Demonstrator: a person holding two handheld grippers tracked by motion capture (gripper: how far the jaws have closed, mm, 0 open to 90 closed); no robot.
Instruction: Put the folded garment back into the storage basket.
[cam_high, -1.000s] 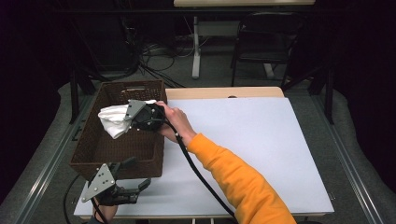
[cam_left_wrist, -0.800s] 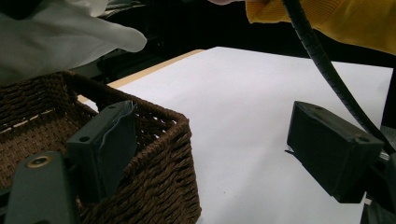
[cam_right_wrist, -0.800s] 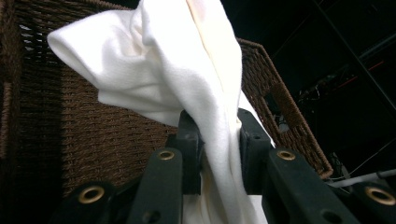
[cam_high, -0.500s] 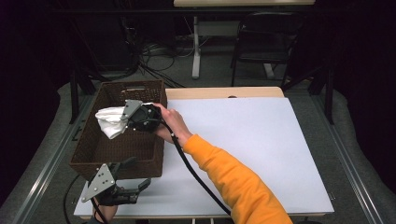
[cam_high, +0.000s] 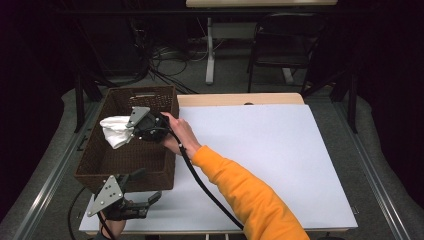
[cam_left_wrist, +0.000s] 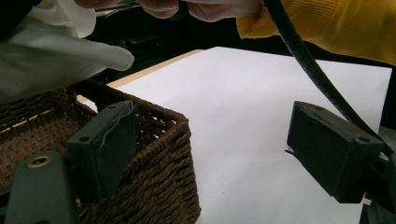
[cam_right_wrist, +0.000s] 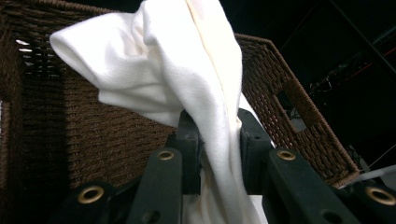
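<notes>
Right claw (cam_high: 131, 131) is clamped on a white cloth (cam_high: 115, 131), and I have it hanging over the open top of the brown wicker basket (cam_high: 97, 165) at the left side of the counter (cam_high: 280, 165). From the right gripper view the cloth (cam_right_wrist: 187, 70) runs up between the two black jaws, pinched at a bunched fold, with most of the fabric billowing beyond the tips and a tail dropping back under the claw (cam_right_wrist: 215, 140). I judge I hold it high like this so the fabric clears the basket's rim and can go straight down inside when the jaws part. The cloth sits on the far-left side of the claw, above the basket's interior and not touching its floor as far as I can tell. My left claw (cam_high: 145, 200) rests low at the near-left corner of the counter, just beside the basket's near wall; its jaws stand wide apart with nothing between them, parked out of the way so the right arm has the basket to itself.
</notes>
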